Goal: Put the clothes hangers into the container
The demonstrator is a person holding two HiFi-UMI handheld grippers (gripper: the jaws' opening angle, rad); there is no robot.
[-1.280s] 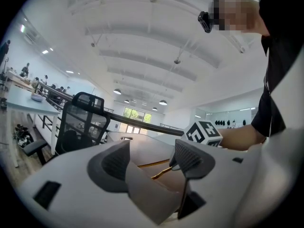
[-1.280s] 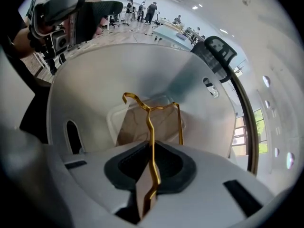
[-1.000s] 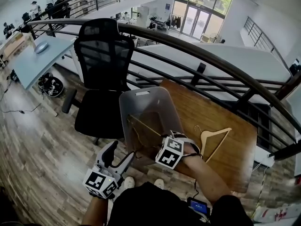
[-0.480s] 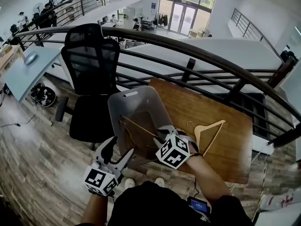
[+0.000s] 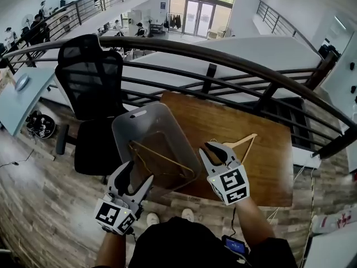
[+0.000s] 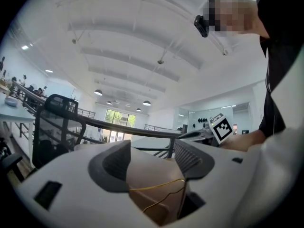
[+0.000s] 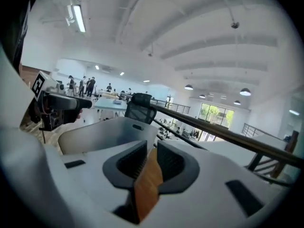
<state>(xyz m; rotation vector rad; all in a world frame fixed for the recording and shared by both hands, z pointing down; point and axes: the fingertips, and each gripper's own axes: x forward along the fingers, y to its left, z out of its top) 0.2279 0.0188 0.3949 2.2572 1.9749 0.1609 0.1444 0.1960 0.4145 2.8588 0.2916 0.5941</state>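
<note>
The office chair (image 5: 89,80) stands well off to the left, clear of the work. The left gripper (image 5: 136,176) hangs at the near-left side of the container (image 5: 125,135) with its jaws spread wide and nothing pinched between them; it looks parked there to stay out of the way, or ready to steady the wall, though contact with the container cannot be told. The container sits on the left part of the bench (image 5: 262,166), mouth open upward, and a thin wire hanger (image 5: 162,158) lies slantwise inside it, so that piece is probably done. Just right of the container, the right gripper (image 5: 218,148) is closing its jaws on the near arm of the wooden hanger (image 5: 244,139); in the right gripper view the wood fills the gap between the pads. This hanger lies flat on the bench, beside the container and apart from it. The likely path is a short lift leftward over the container's right wall. The bench right of the hanger is bare, and the railing (image 5: 234,66) runs close behind its far edge
</note>
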